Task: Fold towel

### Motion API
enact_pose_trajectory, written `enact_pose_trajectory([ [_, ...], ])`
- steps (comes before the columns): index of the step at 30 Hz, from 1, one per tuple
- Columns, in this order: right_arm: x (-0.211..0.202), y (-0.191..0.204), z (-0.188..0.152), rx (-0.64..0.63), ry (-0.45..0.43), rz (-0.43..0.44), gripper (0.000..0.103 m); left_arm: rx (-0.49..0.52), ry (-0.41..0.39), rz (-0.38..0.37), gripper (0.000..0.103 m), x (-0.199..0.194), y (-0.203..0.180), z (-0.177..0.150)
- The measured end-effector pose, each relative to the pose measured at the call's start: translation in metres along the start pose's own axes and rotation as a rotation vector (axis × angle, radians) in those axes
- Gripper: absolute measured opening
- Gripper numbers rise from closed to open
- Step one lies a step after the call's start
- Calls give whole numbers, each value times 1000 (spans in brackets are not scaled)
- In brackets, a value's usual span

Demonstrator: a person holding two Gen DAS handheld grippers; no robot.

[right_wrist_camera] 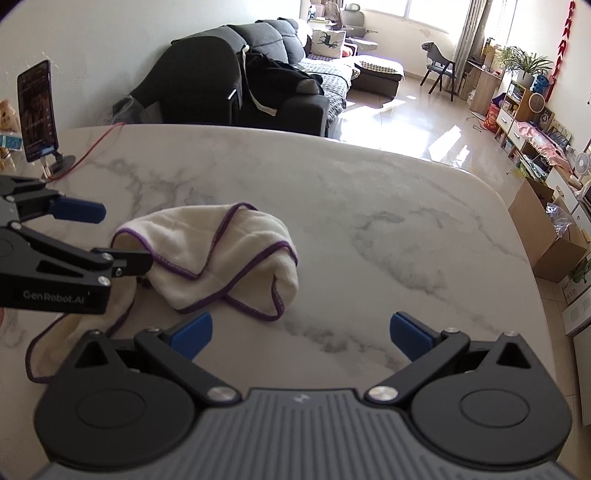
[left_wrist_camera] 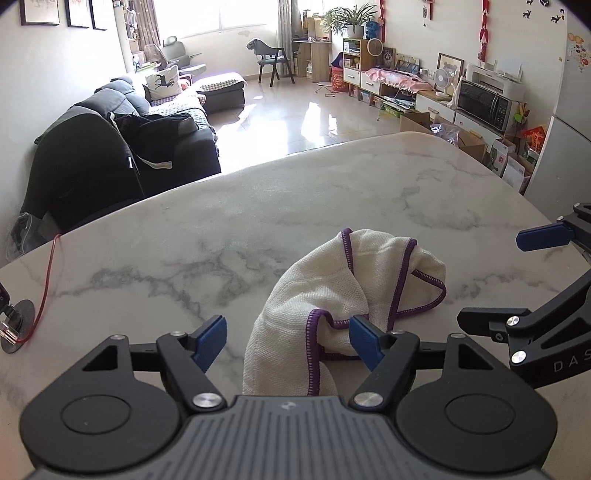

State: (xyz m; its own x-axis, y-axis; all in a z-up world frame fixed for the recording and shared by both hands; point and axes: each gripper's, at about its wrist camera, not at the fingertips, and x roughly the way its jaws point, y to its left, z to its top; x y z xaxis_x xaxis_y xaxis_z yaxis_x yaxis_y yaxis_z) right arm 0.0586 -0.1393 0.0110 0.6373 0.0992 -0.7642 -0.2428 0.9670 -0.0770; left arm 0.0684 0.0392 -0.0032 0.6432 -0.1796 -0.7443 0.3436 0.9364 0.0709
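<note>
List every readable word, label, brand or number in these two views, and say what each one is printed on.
"GenRobot.AI": on the black body of the left gripper, seen from the right wrist.
"DAS", cut off at the frame edge: on the black body of the right gripper, seen from the left wrist.
Too small or blurred to read: the upright black phone's screen, the white-framed wall pictures, the cardboard boxes on the floor.

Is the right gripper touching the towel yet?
Apart. The right wrist view shows bare marble table between the right gripper and the towel.
</note>
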Motion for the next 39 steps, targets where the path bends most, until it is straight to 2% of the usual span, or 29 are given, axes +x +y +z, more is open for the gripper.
enact_pose_trajectory([
  [3,0,0,0,-1,-3,-3,103,-11,25,-19,37,6,0,3],
  [5,0,0,0,-1,-3,-3,103,-35,42,-25,29,9,3,4],
  [6,1,0,0,0,-2,-2,103,-55,47,-30,21,10,5,5],
  [11,4,2,2,3,1,12,103,-215,44,-89,17,9,28,9],
  [14,5,6,4,-4,-1,18,103,-314,25,-86,16,5,41,11],
  [19,8,13,7,-12,0,37,103,-390,31,-103,16,2,55,12],
  [27,16,23,11,-22,7,55,103,-424,29,-65,16,-4,65,11],
  [35,39,21,20,39,33,74,102,-412,36,-46,16,-6,68,8],
  [39,46,22,23,51,39,66,88,-401,39,-34,17,-7,70,5],
])
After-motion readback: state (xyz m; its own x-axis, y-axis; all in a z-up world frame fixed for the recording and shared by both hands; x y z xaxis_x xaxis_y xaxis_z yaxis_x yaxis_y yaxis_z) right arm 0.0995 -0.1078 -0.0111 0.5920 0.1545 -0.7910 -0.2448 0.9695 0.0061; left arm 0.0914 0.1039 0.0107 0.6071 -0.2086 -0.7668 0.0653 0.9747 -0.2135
